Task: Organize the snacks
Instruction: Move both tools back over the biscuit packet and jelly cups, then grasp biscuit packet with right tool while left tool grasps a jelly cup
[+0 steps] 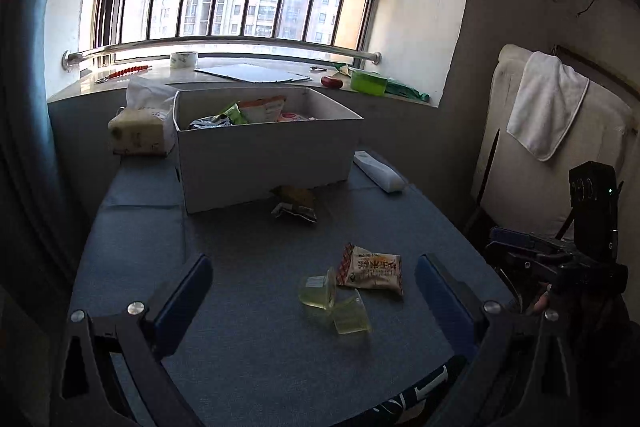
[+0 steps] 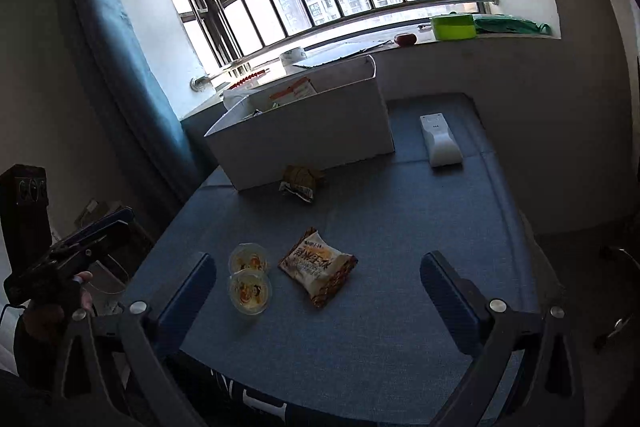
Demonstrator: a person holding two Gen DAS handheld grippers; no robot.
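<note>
A white box (image 1: 264, 155) with several snack packets inside stands at the back of the blue table; it also shows in the right wrist view (image 2: 316, 135). Two clear jelly cups (image 1: 334, 303) (image 2: 249, 279) lie near the front, next to an orange-and-white snack packet (image 1: 372, 269) (image 2: 318, 267). A dark crumpled snack packet (image 1: 294, 205) (image 2: 300, 183) lies against the box's front wall. My left gripper (image 1: 314, 287) is open and empty, above the cups and packet. My right gripper (image 2: 318, 291) is open and empty, above the same items.
A tissue pack (image 1: 140, 131) sits left of the box. A white remote (image 1: 378, 171) (image 2: 440, 139) lies right of it. The windowsill holds tape (image 1: 184, 59), a green box (image 1: 368, 82) (image 2: 454, 26) and a red object (image 1: 332, 82). A towel-draped board (image 1: 548, 107) stands at the right.
</note>
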